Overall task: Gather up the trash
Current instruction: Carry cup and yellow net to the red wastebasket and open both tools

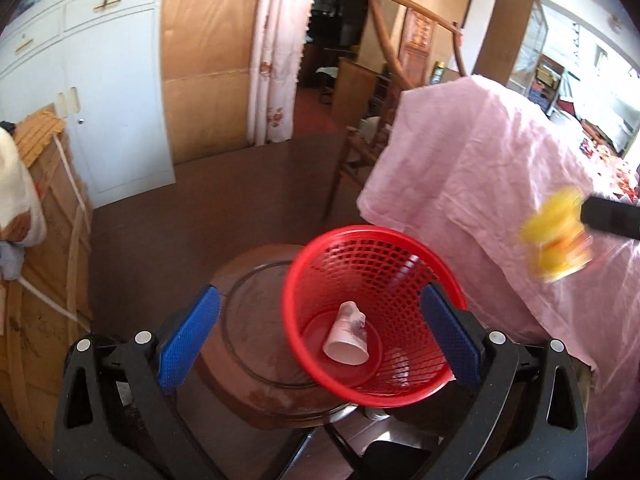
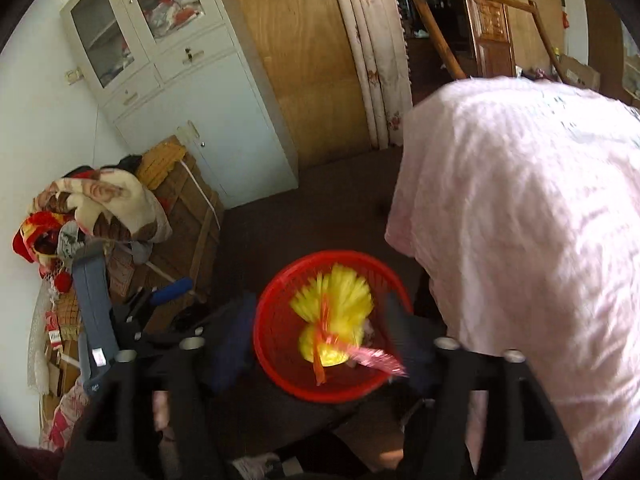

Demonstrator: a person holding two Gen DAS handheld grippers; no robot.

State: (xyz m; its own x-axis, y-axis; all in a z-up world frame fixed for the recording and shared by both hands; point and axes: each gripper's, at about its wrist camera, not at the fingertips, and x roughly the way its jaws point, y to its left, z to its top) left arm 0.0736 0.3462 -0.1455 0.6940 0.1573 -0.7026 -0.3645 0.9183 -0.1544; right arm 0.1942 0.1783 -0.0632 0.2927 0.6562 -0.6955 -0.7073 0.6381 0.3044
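A red mesh basket [image 1: 374, 322] stands on a round dark stool [image 1: 256, 344]. A white paper cup [image 1: 347, 336] lies on its side inside. My left gripper [image 1: 320, 340] is open, its blue pads either side of the basket's left half, touching nothing. A yellow crumpled wrapper [image 1: 558, 236] hangs in the air at the right, blurred, just off the tip of my right gripper [image 1: 610, 218]. In the right wrist view the wrapper [image 2: 334, 312] is over the basket [image 2: 332, 328], free between the wide-apart jaws of my right gripper [image 2: 320, 344].
A table under a pink cloth [image 1: 500, 184] stands right of the basket. A wooden chair [image 1: 372, 136] is behind it. White cabinets [image 1: 100, 80] and stacked cardboard with blankets [image 2: 120, 216] fill the left. Dark floor [image 1: 220, 200] lies beyond the stool.
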